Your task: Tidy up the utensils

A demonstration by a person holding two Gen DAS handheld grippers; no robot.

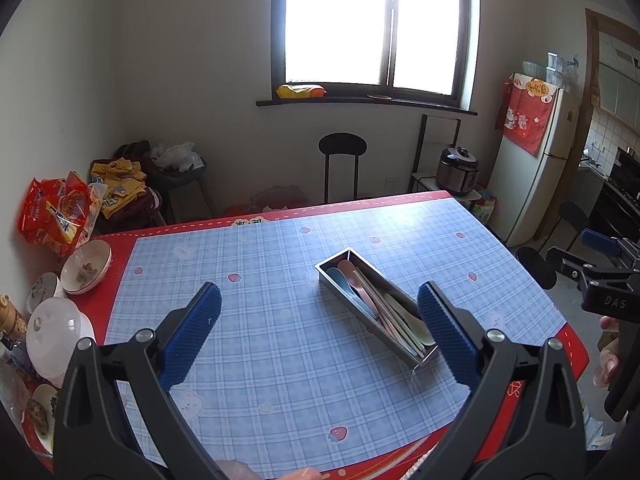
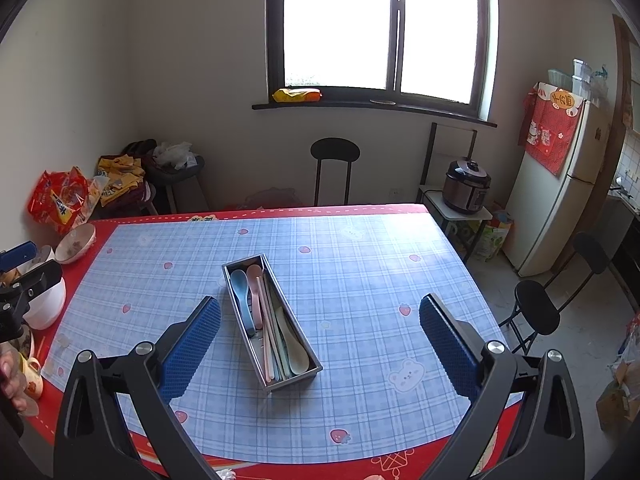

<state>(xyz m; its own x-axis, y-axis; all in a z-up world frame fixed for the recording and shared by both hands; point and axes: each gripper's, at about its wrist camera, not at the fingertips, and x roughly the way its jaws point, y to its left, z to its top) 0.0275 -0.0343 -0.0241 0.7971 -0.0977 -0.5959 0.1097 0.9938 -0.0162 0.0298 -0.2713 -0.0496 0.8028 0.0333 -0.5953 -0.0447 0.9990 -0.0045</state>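
A long metal utensil tray (image 1: 425,356) (image 2: 316,364) lies on the blue checked tablecloth. Inside it lie a blue spoon (image 2: 241,292), a pink spoon (image 2: 254,280), a pale green spoon (image 2: 294,350) and several pastel chopsticks (image 2: 269,332). My left gripper (image 1: 320,312) hovers open above the cloth, its right pad next to the tray's near end. My right gripper (image 2: 320,312) is open too, the tray lying between its fingers and nearer the left one. Nothing is held. The right gripper's body (image 1: 604,280) shows at the right edge of the left wrist view, and the left gripper's body (image 2: 24,284) at the left edge of the right wrist view.
Bowls (image 1: 86,266) and a white lidded dish (image 1: 56,336) crowd the table's left edge, with a red snack bag (image 1: 54,212) behind. A mug (image 2: 30,376) stands by a hand. Black stools (image 2: 536,312), a rice cooker (image 2: 466,186) and a fridge (image 2: 560,184) stand beyond the table.
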